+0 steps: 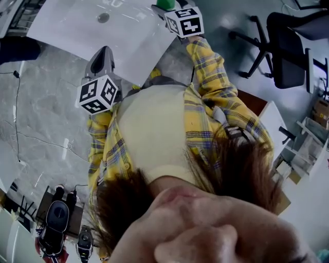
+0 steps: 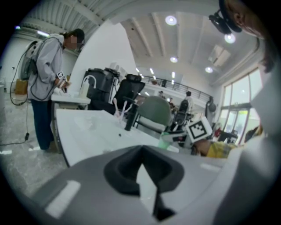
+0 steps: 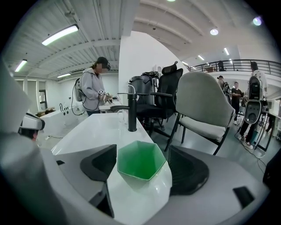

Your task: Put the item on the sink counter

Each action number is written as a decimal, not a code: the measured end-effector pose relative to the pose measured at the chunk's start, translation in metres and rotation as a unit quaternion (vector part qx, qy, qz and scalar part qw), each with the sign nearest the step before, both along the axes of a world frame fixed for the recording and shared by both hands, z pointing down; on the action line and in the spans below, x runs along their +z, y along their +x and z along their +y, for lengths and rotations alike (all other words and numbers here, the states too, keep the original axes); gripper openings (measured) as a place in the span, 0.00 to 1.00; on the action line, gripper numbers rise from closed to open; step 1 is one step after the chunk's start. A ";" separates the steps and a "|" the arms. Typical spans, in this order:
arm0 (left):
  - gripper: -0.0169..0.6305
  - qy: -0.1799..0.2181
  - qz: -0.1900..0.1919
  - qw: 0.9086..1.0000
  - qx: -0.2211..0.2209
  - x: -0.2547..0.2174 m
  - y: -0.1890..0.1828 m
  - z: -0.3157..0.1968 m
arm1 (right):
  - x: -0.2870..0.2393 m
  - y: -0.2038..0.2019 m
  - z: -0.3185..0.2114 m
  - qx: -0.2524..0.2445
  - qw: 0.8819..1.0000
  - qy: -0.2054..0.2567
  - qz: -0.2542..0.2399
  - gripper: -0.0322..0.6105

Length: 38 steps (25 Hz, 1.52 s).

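A green hexagonal cup (image 3: 141, 160) sits between the jaws of my right gripper (image 3: 143, 163), which is shut on it, a dark pad against each side. Its base is low over the near corner of the white sink counter (image 3: 94, 127); I cannot tell if it touches. In the head view the cup (image 1: 165, 4) shows at the top edge, just beyond the right gripper's marker cube (image 1: 185, 21). My left gripper (image 2: 142, 149) is shut and holds nothing. It hovers at the counter's near edge (image 1: 77, 31), with its marker cube (image 1: 97, 93) toward me.
A black faucet (image 3: 131, 112) stands on the counter's far part, with a drain (image 1: 103, 17) in the basin. A grey chair (image 3: 204, 105) and black office chairs (image 1: 288, 46) stand right of the counter. A person in a grey hoodie (image 3: 94, 90) stands at its far end.
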<state>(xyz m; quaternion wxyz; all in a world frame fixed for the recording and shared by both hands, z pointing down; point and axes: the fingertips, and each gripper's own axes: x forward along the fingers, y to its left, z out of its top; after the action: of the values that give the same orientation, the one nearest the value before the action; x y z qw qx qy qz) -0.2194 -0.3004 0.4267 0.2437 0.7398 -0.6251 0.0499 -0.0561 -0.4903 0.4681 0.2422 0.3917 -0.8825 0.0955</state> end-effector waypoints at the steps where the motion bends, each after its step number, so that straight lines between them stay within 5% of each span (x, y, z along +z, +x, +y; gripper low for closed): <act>1: 0.04 0.000 0.000 1.000 0.001 0.000 0.001 0.000 | -0.002 0.001 0.001 0.001 1.000 0.001 -0.001 0.58; 38: 0.04 0.041 0.007 0.999 0.032 -0.017 0.016 -0.001 | -0.067 0.002 0.102 -0.009 0.994 0.023 -0.105 0.54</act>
<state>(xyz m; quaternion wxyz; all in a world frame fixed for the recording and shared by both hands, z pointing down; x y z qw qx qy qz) -0.2034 -0.3019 0.4093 0.2159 0.7689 -0.6012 0.0268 -0.0543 -0.3882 0.4007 0.1397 0.3773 -0.9084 0.1135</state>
